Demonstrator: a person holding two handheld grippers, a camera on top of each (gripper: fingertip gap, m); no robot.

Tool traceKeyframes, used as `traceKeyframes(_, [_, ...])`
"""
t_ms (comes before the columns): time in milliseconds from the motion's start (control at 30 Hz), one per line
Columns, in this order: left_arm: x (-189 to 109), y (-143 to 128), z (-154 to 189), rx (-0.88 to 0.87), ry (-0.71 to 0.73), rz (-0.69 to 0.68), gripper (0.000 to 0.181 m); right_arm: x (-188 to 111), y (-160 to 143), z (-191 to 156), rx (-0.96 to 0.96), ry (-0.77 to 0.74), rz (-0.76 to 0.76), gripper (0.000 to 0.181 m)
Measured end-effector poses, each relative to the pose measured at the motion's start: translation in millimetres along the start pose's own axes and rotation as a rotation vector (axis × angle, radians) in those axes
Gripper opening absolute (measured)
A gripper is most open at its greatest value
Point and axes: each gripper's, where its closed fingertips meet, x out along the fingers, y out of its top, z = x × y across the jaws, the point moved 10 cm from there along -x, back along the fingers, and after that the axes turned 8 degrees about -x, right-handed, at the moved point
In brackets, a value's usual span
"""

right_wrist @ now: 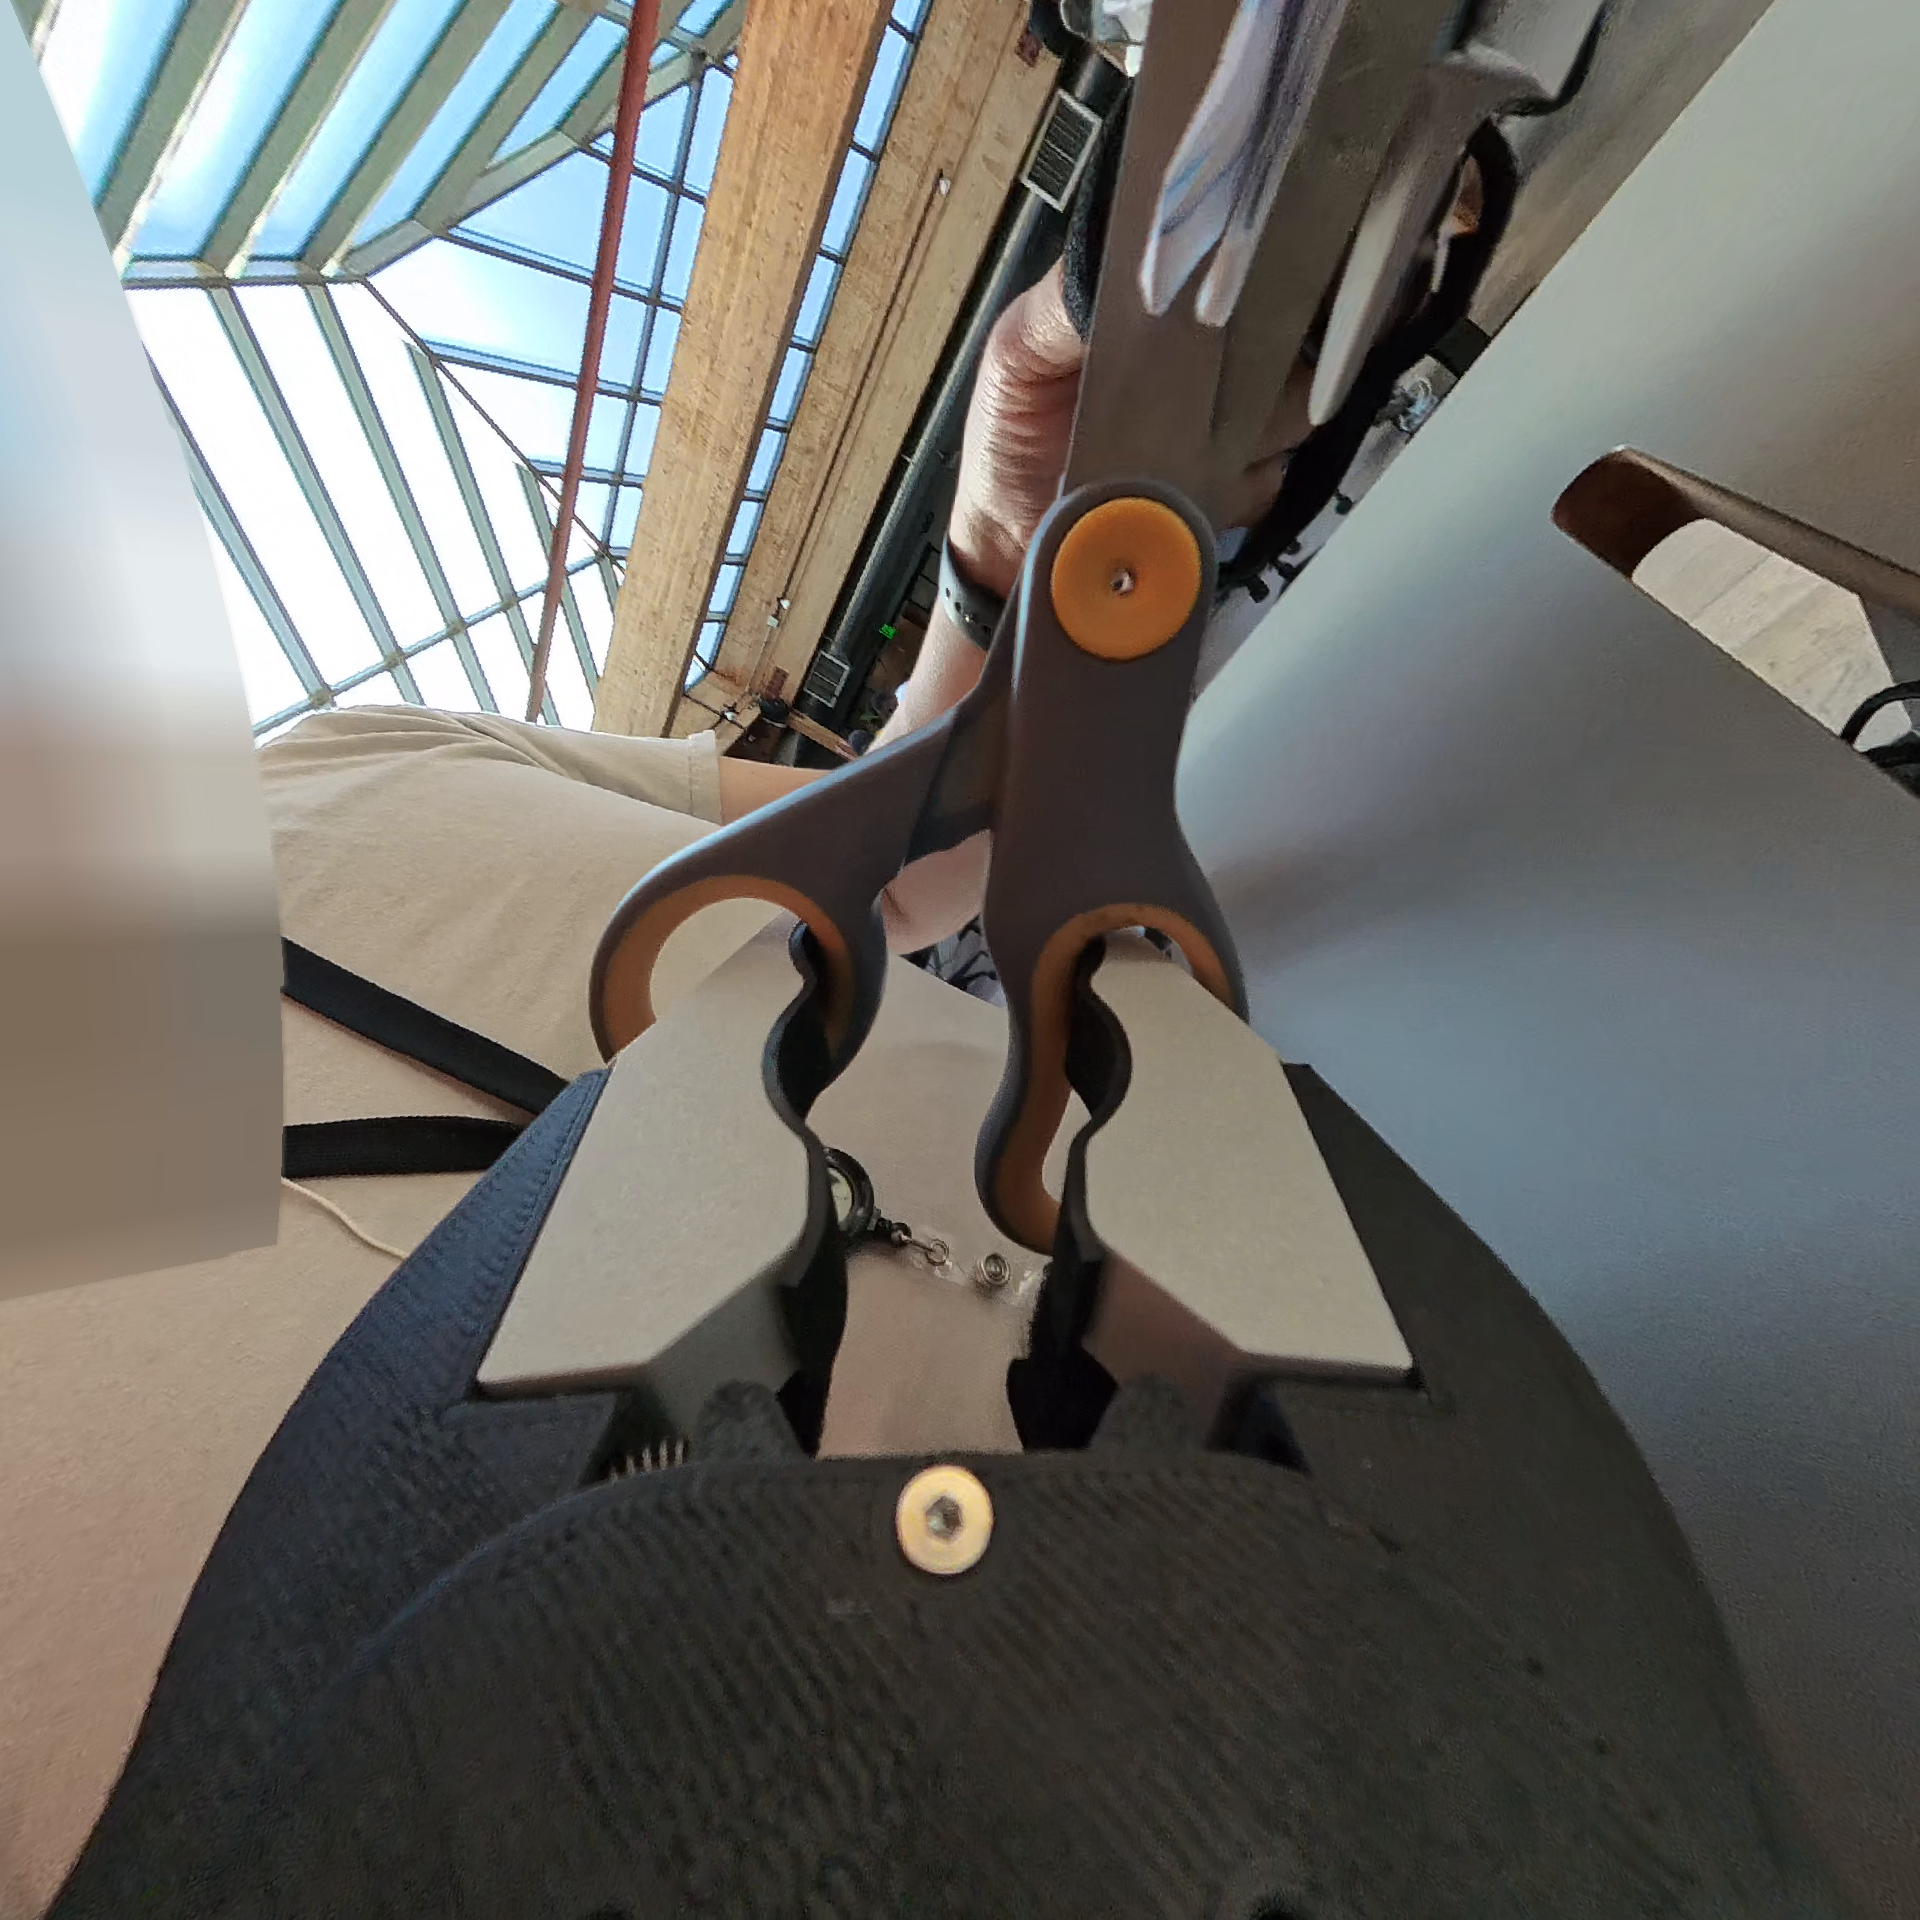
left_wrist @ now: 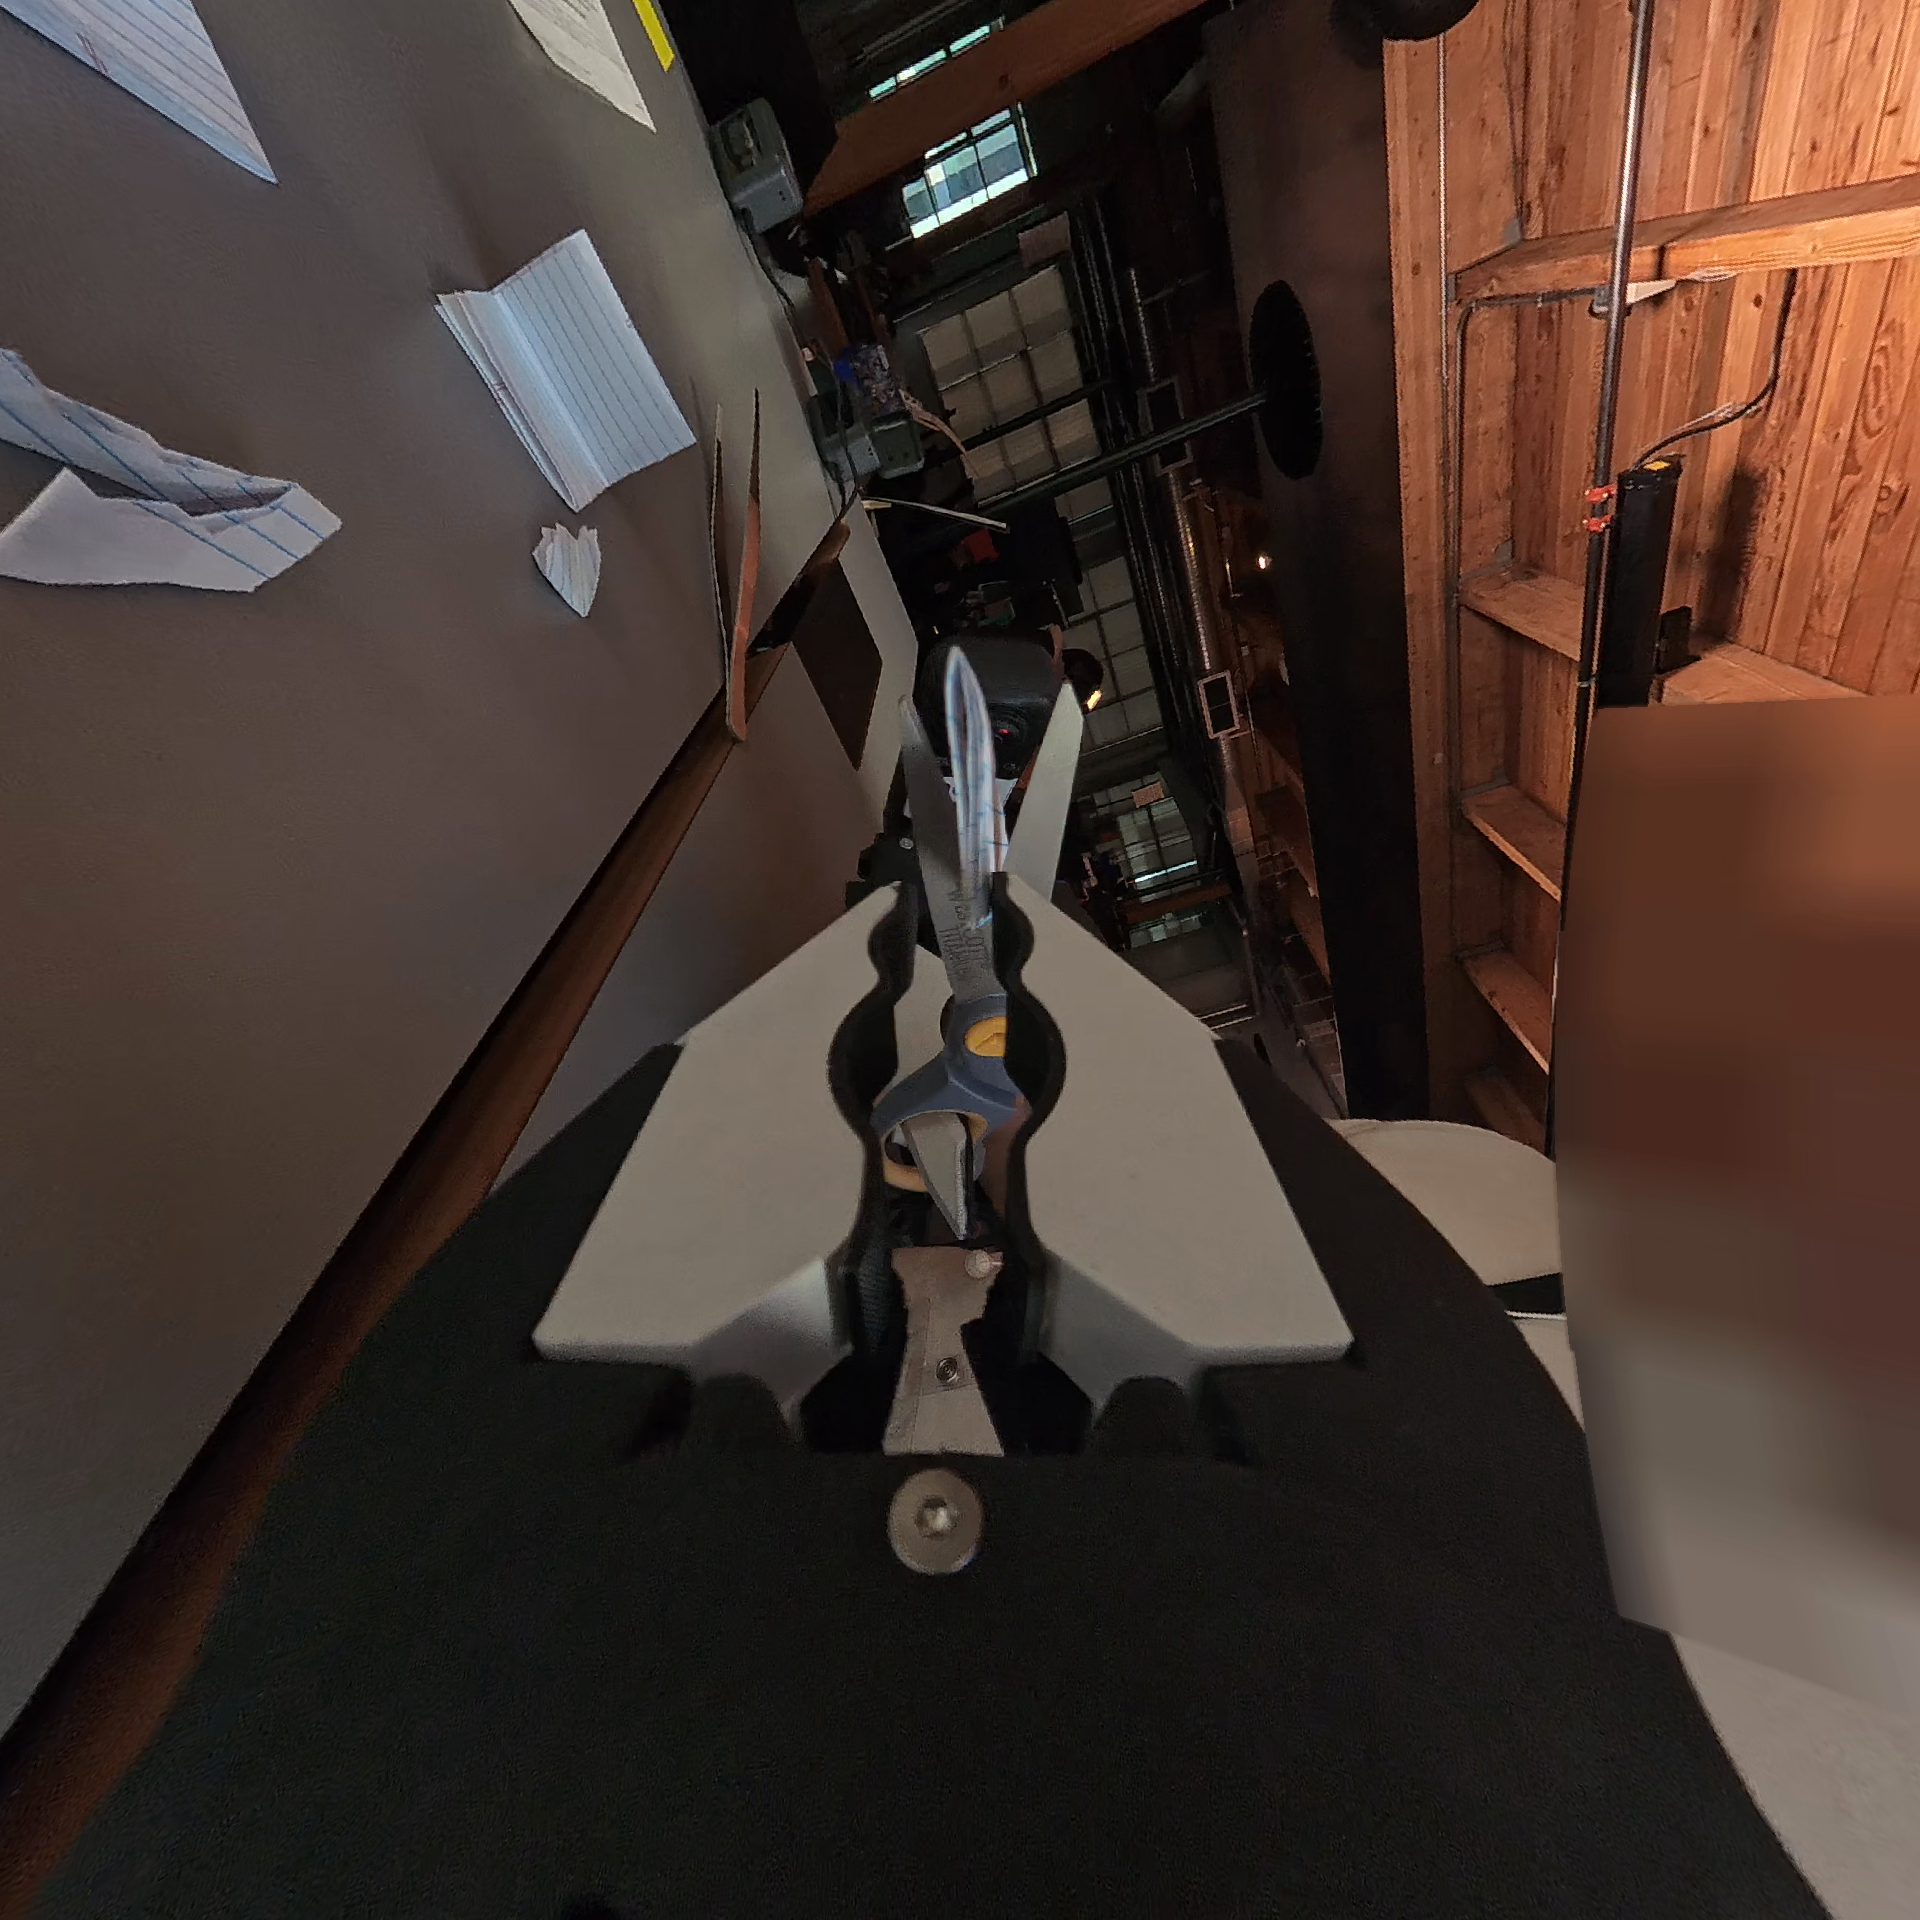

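My left gripper [left_wrist: 954, 888] is shut on a folded piece of lined paper [left_wrist: 971, 769], which stands edge-on beyond the tips. Grey scissors [left_wrist: 961, 1039] with an orange pivot show through the gap between my fingers, and the paper sits between their open blades. In the right wrist view, my right gripper [right_wrist: 935, 987] has its two fingers spread and threaded through the handle loops of the scissors [right_wrist: 1091, 748]. The blades point away towards the paper [right_wrist: 1210, 177]. A finger [right_wrist: 1371, 281] of the left gripper shows beside the paper.
A grey table [left_wrist: 312, 831] carries a folded lined sheet [left_wrist: 566, 364], a paper plane [left_wrist: 156, 499], a small folded piece [left_wrist: 569, 566] and cardboard pieces [left_wrist: 743, 582]. A wooden wall [left_wrist: 1662, 416] is to the right. A person's beige shirt [right_wrist: 468, 831] and hand [right_wrist: 1023, 395] are close.
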Motion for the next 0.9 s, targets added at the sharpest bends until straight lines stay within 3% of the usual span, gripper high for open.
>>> traceKeyframes(100, [-1, 3, 2, -0.004, -0.005, 0.034, 0.029, 1, 0, 0, 0.007, 0.062, 0.057, 0.041])
traceKeyframes(567, [2, -8, -4, -0.007, -0.116, 0.207, 0.0, -1, -4, 4, -0.017, -0.011, 0.032, 0.041])
traceKeyframes(900, [8, -14, -4, 0.017, -0.062, 0.134, 0.007, -1, -7, 6, -0.008, -0.029, 0.018, 0.041])
